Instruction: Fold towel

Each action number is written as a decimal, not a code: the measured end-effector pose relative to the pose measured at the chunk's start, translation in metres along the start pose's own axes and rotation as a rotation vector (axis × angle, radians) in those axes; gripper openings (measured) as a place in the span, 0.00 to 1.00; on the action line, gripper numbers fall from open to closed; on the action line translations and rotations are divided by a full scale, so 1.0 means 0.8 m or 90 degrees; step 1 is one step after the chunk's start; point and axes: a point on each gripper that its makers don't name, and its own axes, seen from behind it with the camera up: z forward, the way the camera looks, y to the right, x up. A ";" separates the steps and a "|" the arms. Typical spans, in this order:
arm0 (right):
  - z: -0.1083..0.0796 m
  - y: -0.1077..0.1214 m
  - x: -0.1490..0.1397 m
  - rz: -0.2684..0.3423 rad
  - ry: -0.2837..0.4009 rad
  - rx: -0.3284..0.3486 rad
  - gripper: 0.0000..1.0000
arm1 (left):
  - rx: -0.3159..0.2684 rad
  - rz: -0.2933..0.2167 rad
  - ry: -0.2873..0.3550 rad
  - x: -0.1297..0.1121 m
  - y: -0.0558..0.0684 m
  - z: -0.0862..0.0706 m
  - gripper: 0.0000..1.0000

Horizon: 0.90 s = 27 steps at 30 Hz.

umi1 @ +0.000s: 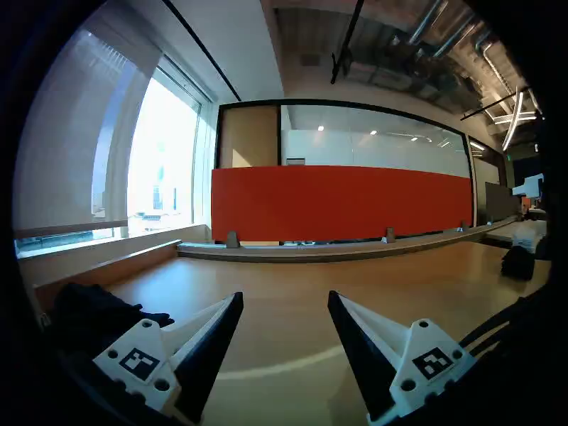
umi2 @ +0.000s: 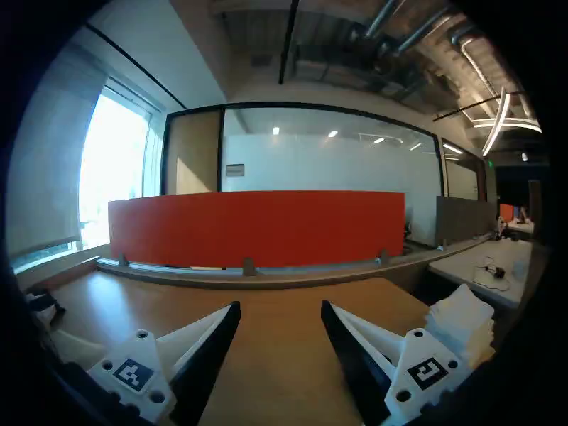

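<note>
Nearest, left gripper and right gripper: fingers spread wide, gripping nothing, above the bare wooden surface. Off to the right gripper's right, by the surface's edge, a stack of white folded towels. Probably light, soft and limp; best pinched at two corners of the top layer. Beyond, an orange partition.

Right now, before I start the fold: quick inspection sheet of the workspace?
Surface: wooden desk, bare just ahead of both tongs.
Job's things: stack of white folded towels at the desk's right edge, right gripper view.
Clutter: dark bundle at left; black object far right.
Grippers: left tongs open; right tongs open, gripping nothing.
Cables: thin cable on the white side desk.
Surroundings: orange divider, window, exposed ceiling pipes.
</note>
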 end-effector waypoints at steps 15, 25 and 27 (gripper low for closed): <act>-0.002 0.009 -0.061 0.020 0.016 0.026 0.88 | 0.000 0.000 0.000 0.000 0.000 0.000 0.88; 0.001 0.012 -0.105 0.036 0.015 0.031 0.87 | 0.000 0.000 0.000 0.000 0.000 0.000 0.88; 0.001 0.014 -0.107 0.041 0.017 0.031 0.87 | 0.000 0.000 0.000 0.000 0.000 0.000 0.88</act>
